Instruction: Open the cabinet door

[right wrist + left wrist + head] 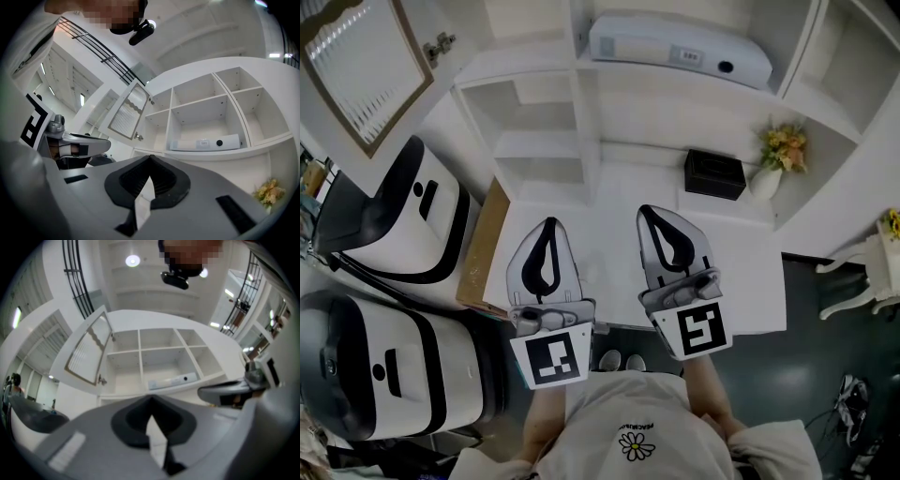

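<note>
The door (364, 67) stands swung wide at the upper left of the head view, hinged to the cabinet (581, 122), whose shelves lie bare to view. Low in the middle, over the white counter (614, 202), the left gripper (548, 225) and right gripper (648, 212) sit side by side, well short of the door. Each has its jaws closed tip to tip, with nothing between them.

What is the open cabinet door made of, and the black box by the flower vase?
The cabinet door looks like white-painted wood around ribbed, frosted glass: fine stripes run across its middle inside a tan trim. The black box looks matte, maybe plastic or leather; it shows no shine, so I can't tell which.
</note>
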Tool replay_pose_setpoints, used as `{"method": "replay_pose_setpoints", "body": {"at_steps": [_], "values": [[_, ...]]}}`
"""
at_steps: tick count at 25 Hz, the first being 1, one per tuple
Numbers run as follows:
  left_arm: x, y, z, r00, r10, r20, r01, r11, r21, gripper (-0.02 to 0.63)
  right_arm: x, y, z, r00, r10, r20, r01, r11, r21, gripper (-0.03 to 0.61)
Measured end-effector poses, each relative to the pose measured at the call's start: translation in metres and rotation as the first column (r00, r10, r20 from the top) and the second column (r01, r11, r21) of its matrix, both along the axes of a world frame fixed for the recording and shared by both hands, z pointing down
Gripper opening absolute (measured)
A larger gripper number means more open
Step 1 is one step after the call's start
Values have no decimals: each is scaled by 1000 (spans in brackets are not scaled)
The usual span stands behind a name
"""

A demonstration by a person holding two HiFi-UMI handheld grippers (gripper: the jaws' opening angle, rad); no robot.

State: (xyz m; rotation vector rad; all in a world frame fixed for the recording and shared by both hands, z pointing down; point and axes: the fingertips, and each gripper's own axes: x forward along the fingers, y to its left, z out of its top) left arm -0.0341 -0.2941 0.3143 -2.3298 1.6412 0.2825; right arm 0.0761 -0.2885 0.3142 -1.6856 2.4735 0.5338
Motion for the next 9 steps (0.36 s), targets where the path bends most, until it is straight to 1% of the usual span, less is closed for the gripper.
{"method": "replay_pose_setpoints", "body": {"at_steps": [9], "values": [[4, 2, 0, 1000, 17, 2, -17, 1000, -1, 6, -4, 3, 3, 1000, -16, 0, 16, 1000, -2, 0]]}}
